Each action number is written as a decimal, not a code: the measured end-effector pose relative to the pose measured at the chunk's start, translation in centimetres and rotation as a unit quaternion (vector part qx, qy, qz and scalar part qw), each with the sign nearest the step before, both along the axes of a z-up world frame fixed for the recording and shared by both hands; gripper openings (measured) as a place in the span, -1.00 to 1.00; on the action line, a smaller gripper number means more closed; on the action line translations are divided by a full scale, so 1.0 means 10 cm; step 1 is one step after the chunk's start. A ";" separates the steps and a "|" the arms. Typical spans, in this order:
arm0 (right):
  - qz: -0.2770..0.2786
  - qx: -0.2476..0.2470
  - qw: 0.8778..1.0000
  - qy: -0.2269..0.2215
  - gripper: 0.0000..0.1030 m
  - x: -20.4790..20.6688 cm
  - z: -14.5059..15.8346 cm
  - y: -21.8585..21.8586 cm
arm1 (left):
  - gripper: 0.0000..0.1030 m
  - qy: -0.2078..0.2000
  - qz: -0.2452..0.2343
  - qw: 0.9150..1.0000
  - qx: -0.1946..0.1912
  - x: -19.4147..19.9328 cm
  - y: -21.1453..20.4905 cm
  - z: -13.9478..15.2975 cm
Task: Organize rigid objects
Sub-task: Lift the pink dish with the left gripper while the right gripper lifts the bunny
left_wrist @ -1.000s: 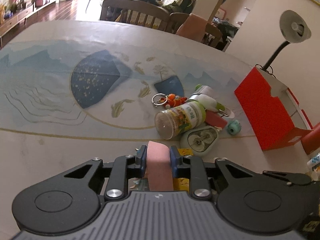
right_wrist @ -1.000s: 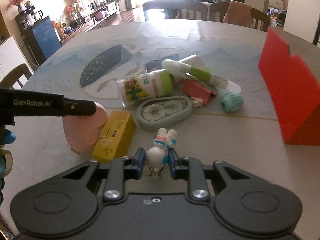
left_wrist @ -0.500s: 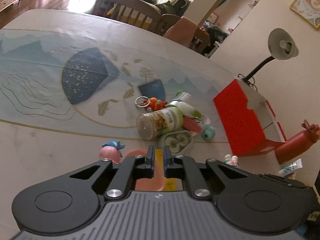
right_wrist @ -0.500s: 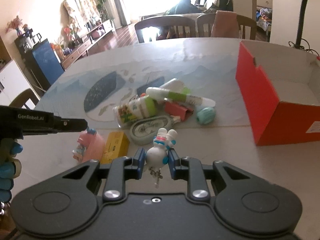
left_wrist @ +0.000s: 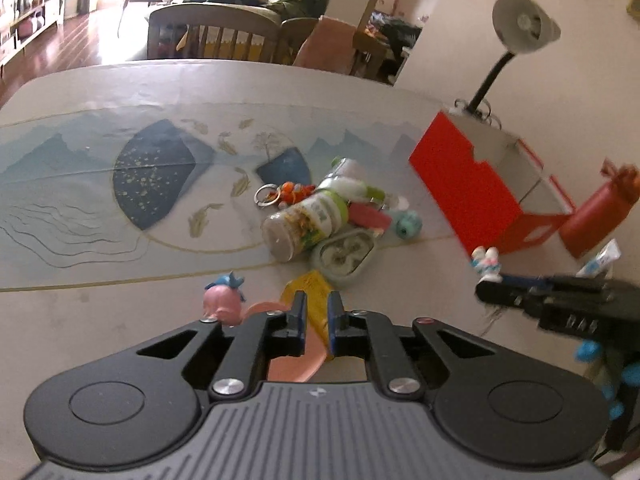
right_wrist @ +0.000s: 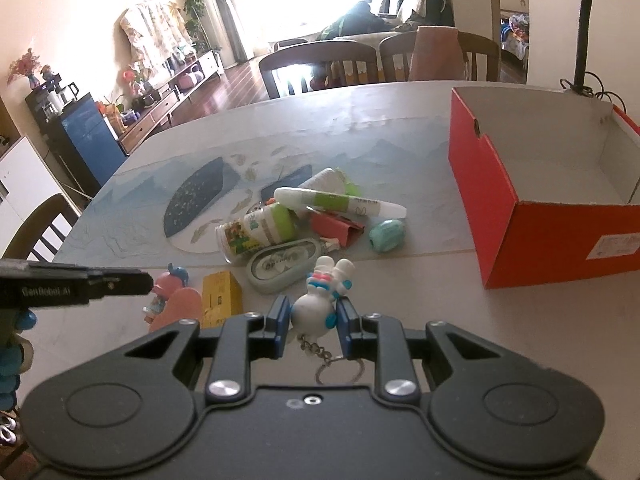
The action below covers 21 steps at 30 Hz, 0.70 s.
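- Holding a small white rabbit keychain figure [right_wrist: 318, 308] in our right gripper [right_wrist: 313, 322], we have the jaws clenched on its body, its ears pointing away from us and its chain and ring dangling beneath the fingers.
- We see our left gripper [left_wrist: 316, 318] with its jaws drawn nearly together and nothing between the pads; a pink flat piece [left_wrist: 296, 360] and a yellow box [left_wrist: 314, 300] lie on the table under it, beside a pink figurine [left_wrist: 222, 300].
- We find the remaining clutter a little farther out, in the middle of the table [right_wrist: 400, 280]: a bottle on its side [right_wrist: 260, 234], a grey oval case [right_wrist: 282, 266], a white-and-green tube [right_wrist: 340, 202] and a teal egg-shaped piece [right_wrist: 387, 235].
- We judge that the coming move turns on the red box [right_wrist: 496, 200], which lies ahead and to the right of the held rabbit, open top up, its long axis running away from us.
- We take the right hand as the nearer one to that box, though the fisheye bend makes the gap hard to read.
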State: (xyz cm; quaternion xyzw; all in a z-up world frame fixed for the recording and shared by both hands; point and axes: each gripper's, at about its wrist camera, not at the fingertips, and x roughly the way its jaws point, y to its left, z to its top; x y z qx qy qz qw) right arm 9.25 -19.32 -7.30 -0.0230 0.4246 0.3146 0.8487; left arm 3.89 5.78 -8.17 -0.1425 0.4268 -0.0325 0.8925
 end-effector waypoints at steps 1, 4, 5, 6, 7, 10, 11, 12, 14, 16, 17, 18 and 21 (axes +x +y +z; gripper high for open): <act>0.002 0.000 1.000 0.001 -0.54 0.00 -0.01 0.01 | -0.65 0.002 -0.003 1.000 0.012 -0.02 -0.02 -0.02; 0.005 -0.002 1.000 0.002 -0.54 -0.01 -0.02 0.01 | 0.01 0.005 -0.012 1.000 0.027 -0.08 -0.04 -0.08; 0.006 -0.003 1.000 0.002 -0.53 -0.02 -0.02 0.02 | 0.33 0.005 -0.015 1.000 0.027 -0.12 -0.05 -0.10; 0.007 -0.003 1.000 0.002 -0.53 -0.02 -0.03 0.02 | 0.37 0.002 -0.017 0.999 0.029 -0.15 -0.06 -0.12; 0.007 -0.004 1.000 0.003 -0.53 -0.02 -0.03 0.02 | 0.37 0.001 -0.020 0.999 0.033 -0.18 -0.07 -0.14; 0.009 -0.006 1.000 0.006 -0.53 -0.01 -0.05 0.03 | 0.37 0.017 -0.029 0.998 0.048 -0.19 -0.13 -0.26; 0.010 -0.008 1.000 0.005 -0.53 -0.02 -0.05 0.04 | 0.37 0.021 -0.032 0.998 0.049 -0.19 -0.14 -0.31; 0.011 -0.008 1.000 0.005 -0.53 -0.02 -0.05 0.04 | 0.37 0.023 -0.035 0.998 0.049 -0.20 -0.15 -0.35; 0.010 -0.010 1.000 0.007 -0.53 -0.03 -0.06 0.04 | 0.37 0.026 -0.036 0.997 0.058 -0.21 -0.17 -0.42; 0.010 -0.012 1.000 0.008 -0.53 -0.03 -0.07 0.03 | 0.37 0.022 -0.038 0.997 0.063 -0.21 -0.18 -0.46; 0.010 -0.013 1.000 0.009 -0.53 -0.03 -0.07 0.03 | 0.37 0.021 -0.034 0.997 0.070 -0.21 -0.18 -0.47; 0.010 -0.013 1.000 0.010 -0.53 -0.04 -0.08 0.03 | 0.37 0.019 -0.032 0.996 0.075 -0.21 -0.18 -0.48; 0.009 -0.015 1.000 0.011 -0.53 -0.04 -0.09 0.03 | 0.37 0.024 -0.030 0.997 0.071 -0.17 -0.15 -0.52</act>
